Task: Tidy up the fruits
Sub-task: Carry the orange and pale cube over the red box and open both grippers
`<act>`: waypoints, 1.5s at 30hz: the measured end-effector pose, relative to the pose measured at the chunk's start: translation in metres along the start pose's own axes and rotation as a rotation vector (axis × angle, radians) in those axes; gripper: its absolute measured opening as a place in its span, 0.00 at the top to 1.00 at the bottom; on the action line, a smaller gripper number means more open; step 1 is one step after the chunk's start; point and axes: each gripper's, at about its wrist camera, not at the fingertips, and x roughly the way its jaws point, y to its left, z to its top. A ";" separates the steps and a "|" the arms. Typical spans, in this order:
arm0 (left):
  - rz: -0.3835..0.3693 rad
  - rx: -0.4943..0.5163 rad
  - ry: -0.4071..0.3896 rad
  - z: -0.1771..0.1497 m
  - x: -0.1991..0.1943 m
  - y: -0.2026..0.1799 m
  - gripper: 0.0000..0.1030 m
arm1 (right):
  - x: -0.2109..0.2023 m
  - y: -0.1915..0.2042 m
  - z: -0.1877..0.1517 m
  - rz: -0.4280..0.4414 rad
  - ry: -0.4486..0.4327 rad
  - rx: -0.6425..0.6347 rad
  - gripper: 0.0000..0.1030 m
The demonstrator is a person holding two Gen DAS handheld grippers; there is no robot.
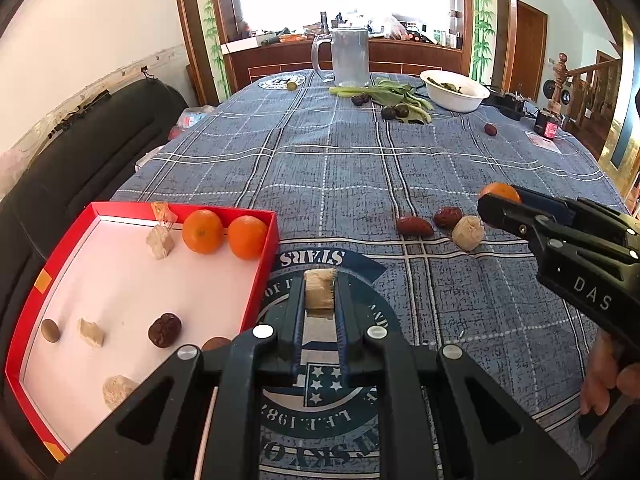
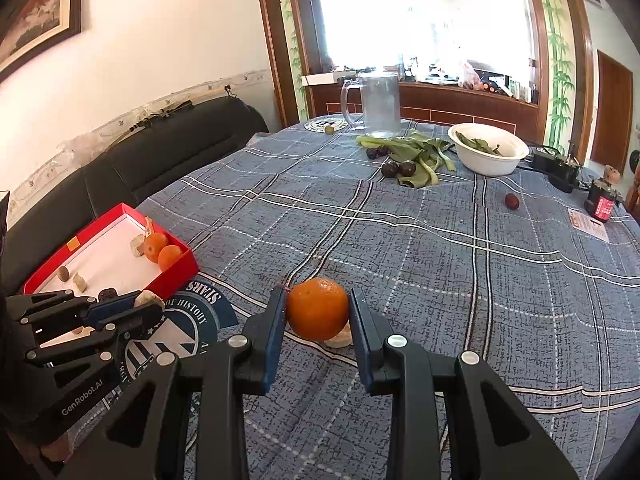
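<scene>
red box (image 1: 256,280) sat at the left on the blue plaid tablecloth (image 1: 328,168), holding two oranges (image 1: 202,231) | left gripper (image 1: 319,300) clenched on a pale beige chunk (image 1: 319,292) beside the box | right gripper (image 2: 318,312) grasped an orange (image 2: 317,309) above the cloth

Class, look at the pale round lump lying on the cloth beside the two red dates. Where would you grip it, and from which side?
Grip the pale lump across its widest middle, coming from above. It is squat and roundish, and a red date nearly touches its left side, so a sideways approach there looks crowded. Both grippers are occupied now.
</scene>
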 end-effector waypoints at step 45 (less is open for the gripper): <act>0.125 -0.256 -0.118 -0.022 -0.057 0.154 0.85 | 0.017 0.118 0.013 0.235 0.052 -0.008 0.71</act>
